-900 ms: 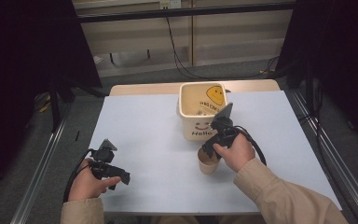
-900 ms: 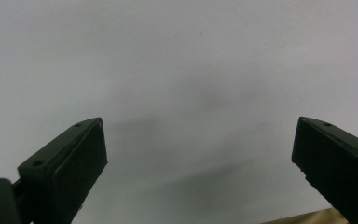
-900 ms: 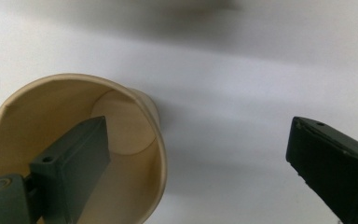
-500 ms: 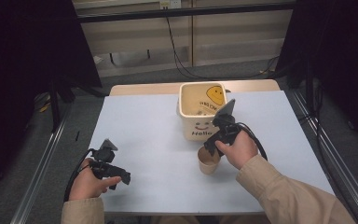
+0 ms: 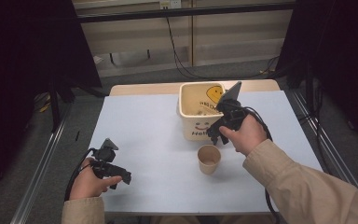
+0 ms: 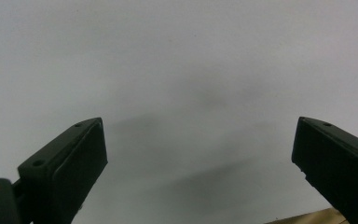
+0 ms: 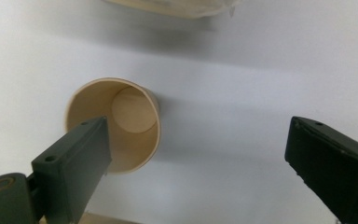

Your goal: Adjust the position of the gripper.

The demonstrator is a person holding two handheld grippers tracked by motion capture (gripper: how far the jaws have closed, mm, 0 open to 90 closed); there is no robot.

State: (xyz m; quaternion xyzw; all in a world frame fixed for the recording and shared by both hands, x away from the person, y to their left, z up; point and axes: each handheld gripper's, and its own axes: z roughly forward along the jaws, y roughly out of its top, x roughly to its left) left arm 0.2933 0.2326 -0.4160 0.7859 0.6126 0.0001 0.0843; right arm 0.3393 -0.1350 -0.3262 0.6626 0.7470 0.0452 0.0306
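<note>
Looking down from the high view, the left gripper (image 5: 114, 173) rests low at the table's (image 5: 140, 135) near left corner; its own view shows jaws spread wide over bare white surface. Farther right, the paper cup (image 5: 209, 159) stands upright and empty on the table, just in front of the cream bin (image 5: 191, 114) with a smiley face. The right gripper (image 5: 218, 136) hovers above the cup, between it and the bin; its view shows the cup's tan inside (image 7: 121, 126) beside one spread jaw, nothing pinched.
</note>
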